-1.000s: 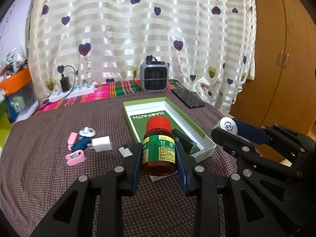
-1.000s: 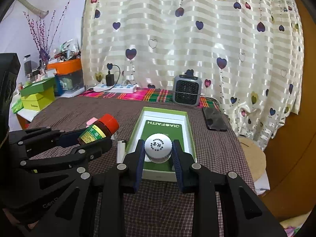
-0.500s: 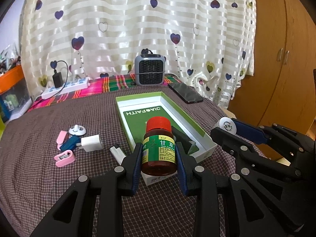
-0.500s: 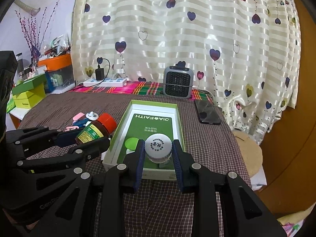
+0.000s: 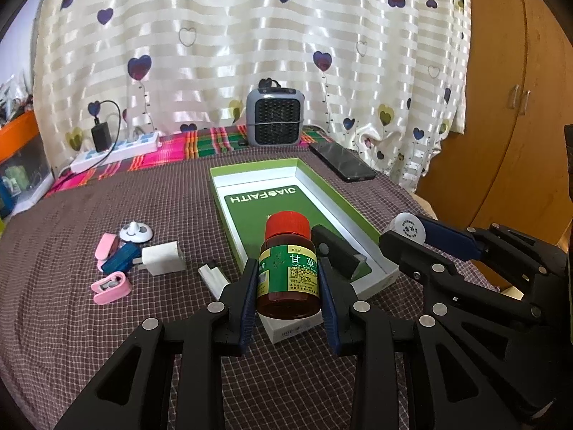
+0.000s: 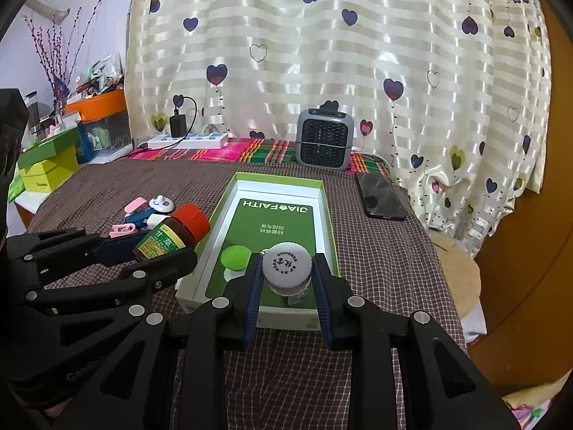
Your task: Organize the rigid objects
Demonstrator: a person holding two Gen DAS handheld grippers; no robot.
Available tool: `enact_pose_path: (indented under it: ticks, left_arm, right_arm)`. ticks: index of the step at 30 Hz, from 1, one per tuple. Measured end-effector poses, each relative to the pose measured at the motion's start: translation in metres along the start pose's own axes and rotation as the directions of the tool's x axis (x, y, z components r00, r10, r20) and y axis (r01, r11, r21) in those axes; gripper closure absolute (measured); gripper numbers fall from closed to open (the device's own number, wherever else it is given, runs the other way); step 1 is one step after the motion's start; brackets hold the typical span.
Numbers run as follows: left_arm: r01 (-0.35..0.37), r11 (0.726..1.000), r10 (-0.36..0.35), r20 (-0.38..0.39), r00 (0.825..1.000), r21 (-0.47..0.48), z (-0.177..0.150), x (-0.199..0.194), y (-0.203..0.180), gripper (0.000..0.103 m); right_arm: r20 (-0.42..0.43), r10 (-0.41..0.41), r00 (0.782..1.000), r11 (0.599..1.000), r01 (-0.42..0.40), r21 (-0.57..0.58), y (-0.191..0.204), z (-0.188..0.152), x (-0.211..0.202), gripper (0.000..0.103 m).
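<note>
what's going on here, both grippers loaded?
Yes. A person is working two handheld grippers over a checked tablecloth. The left gripper is clamped on a brown bottle with a red cap; the right gripper is clamped on a small white-capped bottle. Both hover at the near end of the open green box, which already holds a green-topped item. Small chargers and clips sit loose on the cloth.

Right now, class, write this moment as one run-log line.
left hand-held gripper: shut on brown bottle | right hand-held gripper: shut on white-capped jar | both near green box
</note>
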State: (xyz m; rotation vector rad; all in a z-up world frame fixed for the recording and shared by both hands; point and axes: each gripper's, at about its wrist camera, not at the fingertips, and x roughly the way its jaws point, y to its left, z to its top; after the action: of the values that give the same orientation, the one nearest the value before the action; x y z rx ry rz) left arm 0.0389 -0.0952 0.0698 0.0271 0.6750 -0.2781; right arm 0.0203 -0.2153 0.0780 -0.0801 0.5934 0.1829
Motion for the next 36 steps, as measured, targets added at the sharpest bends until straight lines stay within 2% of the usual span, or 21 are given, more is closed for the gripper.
enact_pose_path:
  ticks: [16, 30, 36]
  left_arm:
    - [0.029, 1.000, -0.029, -0.065, 0.997, -0.009, 0.004, 0.041, 0.005, 0.072]
    - [0.001, 1.000, -0.003, -0.094, 0.996, -0.024, 0.005, 0.054, 0.013, 0.072]
    - [0.019, 0.999, -0.023, -0.123, 0.992, -0.033, 0.011, 0.066, 0.013, 0.072]
  right_arm:
    - [-0.063, 0.037, 0.997, 0.999, -0.035, 0.041, -0.016, 0.000, 0.042, 0.074]
    - [-0.114, 0.152, 0.982, 0.986, -0.144, 0.079, -0.020, -0.004, 0.070, 0.074]
    - [-0.138, 0.183, 0.973, 0.982, -0.173, 0.081, -0.022, -0.006, 0.081, 0.074]
